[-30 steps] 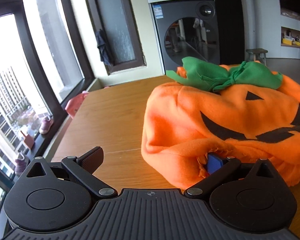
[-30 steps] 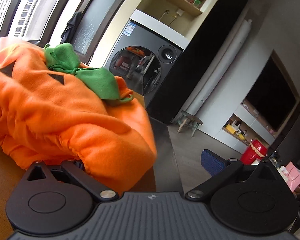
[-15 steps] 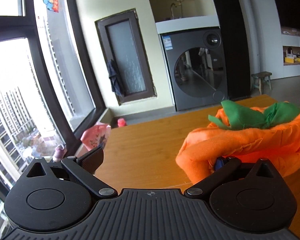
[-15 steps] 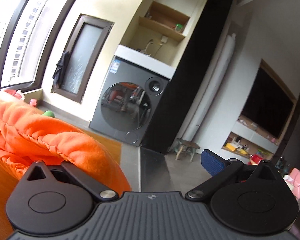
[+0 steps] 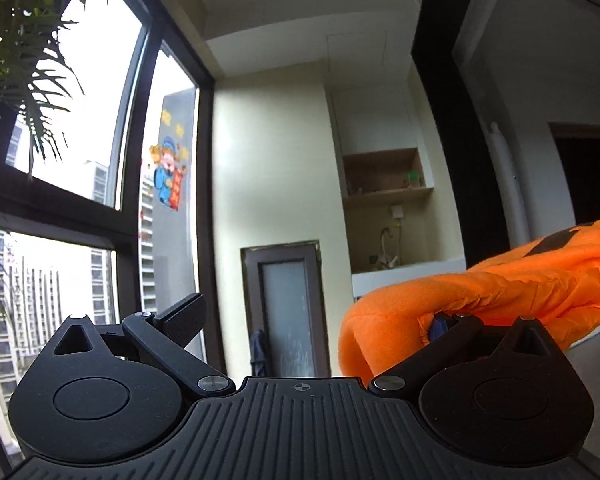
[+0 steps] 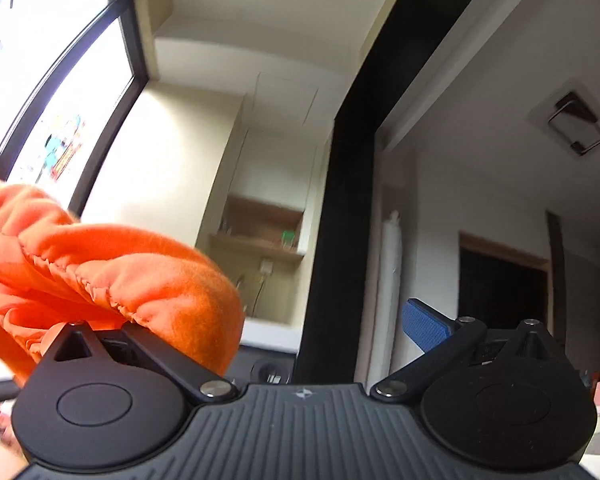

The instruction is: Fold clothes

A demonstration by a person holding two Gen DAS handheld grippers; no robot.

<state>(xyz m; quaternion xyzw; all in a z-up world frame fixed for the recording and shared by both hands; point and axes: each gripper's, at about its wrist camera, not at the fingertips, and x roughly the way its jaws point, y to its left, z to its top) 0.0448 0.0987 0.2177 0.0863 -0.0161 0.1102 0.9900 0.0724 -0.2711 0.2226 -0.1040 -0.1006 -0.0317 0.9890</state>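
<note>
Cream walls, a tall dark-framed window (image 5: 80,152) and a wooden wall shelf (image 5: 386,176) are filling the background. The orange fleece garment (image 5: 500,292) is hanging in the air, draping over the right finger of the left gripper (image 5: 308,324) and over the left finger of the right gripper (image 6: 268,320). Both grippers' fingers are standing wide apart, hooked into the cloth rather than pinching it.

orange costume (image 6: 112,264) bunched over the right gripper (image 6: 280,320)'s left finger, blue pad (image 6: 426,326) bare, jaws spread wide
</note>
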